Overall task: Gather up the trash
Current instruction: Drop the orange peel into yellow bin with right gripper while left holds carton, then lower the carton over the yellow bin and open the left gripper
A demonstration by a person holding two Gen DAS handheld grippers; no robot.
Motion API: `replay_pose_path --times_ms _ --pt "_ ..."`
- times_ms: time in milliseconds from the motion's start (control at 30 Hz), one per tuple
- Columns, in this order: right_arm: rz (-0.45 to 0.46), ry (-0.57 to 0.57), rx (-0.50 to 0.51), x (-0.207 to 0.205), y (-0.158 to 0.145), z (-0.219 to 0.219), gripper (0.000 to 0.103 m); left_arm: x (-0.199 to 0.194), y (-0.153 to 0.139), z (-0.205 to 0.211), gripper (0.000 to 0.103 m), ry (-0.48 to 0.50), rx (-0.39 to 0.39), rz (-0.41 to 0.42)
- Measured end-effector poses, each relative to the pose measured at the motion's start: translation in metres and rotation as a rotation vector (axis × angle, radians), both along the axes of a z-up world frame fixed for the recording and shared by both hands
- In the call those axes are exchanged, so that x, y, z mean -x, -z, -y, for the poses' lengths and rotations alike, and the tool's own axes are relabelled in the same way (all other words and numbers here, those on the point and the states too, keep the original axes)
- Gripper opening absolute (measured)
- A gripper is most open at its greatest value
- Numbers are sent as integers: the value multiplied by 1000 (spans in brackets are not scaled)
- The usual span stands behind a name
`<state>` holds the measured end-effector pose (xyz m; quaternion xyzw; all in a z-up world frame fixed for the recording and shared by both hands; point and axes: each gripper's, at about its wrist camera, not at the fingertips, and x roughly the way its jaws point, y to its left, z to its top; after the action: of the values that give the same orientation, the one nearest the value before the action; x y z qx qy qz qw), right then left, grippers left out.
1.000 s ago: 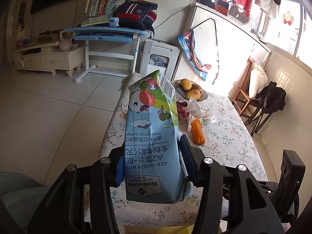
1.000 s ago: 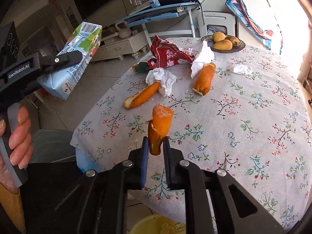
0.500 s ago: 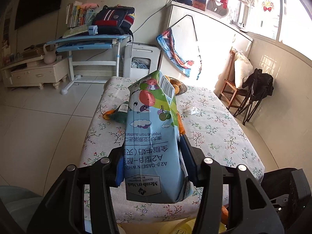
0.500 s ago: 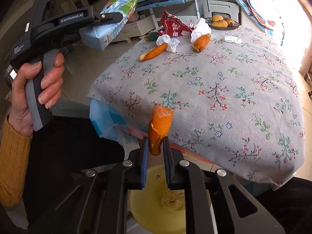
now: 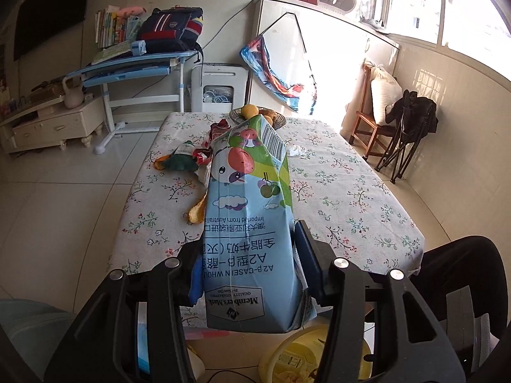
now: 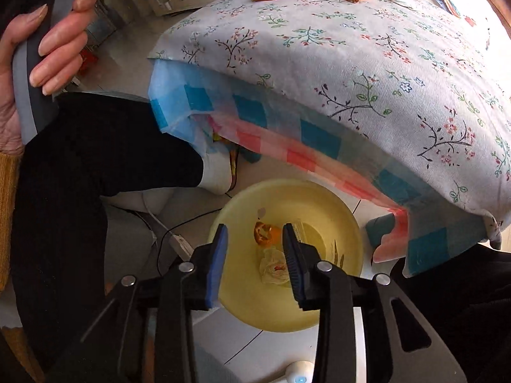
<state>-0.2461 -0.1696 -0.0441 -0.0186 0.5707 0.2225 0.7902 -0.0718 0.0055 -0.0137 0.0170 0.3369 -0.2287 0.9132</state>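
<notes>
The bench [image 6: 367, 51] overhangs the bin [image 6: 242, 293] at twelve o'clock. The left gripper [image 5: 249, 274] clamps the carton [image 5: 249, 223], which may hit the rim. The right gripper [image 6: 255, 255] has just opened, empty; the peel [image 6: 266, 234] lies in the bin.

Both grippers, the left gripper [image 5: 247, 265] and the right gripper [image 6: 255, 255], are built of matte black angular arms, each carrying round silver screws, and end in fingers faced with blue ribbed pads [image 6: 217, 265]. The left hand [image 6: 48, 54] closes round a grey handle (two tones of grey). The person wears a mustard knitted sleeve [image 6: 8, 210], black trousers and a white sock.
</notes>
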Motion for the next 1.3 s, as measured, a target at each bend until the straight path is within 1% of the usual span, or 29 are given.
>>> replay_pose_path --times_ms 133,200,233,300,333,367,467,500,567,633,700,767,833,900,933,967,1100,1167,1233,1300 --pt "49 64 -41 0 -9 15 39 18 10 4 48 8 -2 -29" --pt "93 107 -73 0 -17 23 46 26 16 6 48 15 -5 -48" --pt "124 131 -89 0 -22 27 48 31 20 9 48 19 -7 -61" --pt "199 179 -118 1 -36 37 58 40 29 13 48 32 -9 -93" --pt "239 202 -125 1 -43 41 59 46 34 16 48 41 -16 -110" --pt "279 225 -126 0 -51 46 62 51 38 20 48 51 -28 -125" --pt "388 294 -104 -4 -76 59 68 69 55 34 48 93 -72 -171" --pt "419 311 -87 -5 -84 62 73 76 61 39 48 109 -89 -186" --pt "477 342 -32 -10 -98 64 78 89 74 51 48 165 -135 -237" --pt "532 362 14 -14 -111 65 82 102 92 65 48 224 -215 -287" --pt "579 370 60 -17 -122 64 90 111 109 76 49 267 -308 -319" --pt "620 355 98 -20 -128 60 93 115 121 84 49 303 -376 -351" --pt "640 334 127 -25 -130 56 93 114 125 86 52 297 -410 -348" --pt "647 315 147 -31 -129 50 94 107 119 81 59 259 -407 -323" --pt "650 308 152 -31 -130 49 94 102 114 76 61 222 -397 -304" --pt "653 302 154 -34 -131 47 94 93 106 70 66 177 -382 -286" --pt "656 280 134 -39 -140 40 95 52 64 34 80 -54 -296 -184" --pt "656 260 133 -45 -145 33 95 33 40 15 85 -165 -242 -125" --pt "649 231 126 -51 -148 25 95 16 19 0 89 -241 -202 -67" --pt "641 198 118 -59 -150 14 95 -3 3 -12 92 -302 -181 -17"
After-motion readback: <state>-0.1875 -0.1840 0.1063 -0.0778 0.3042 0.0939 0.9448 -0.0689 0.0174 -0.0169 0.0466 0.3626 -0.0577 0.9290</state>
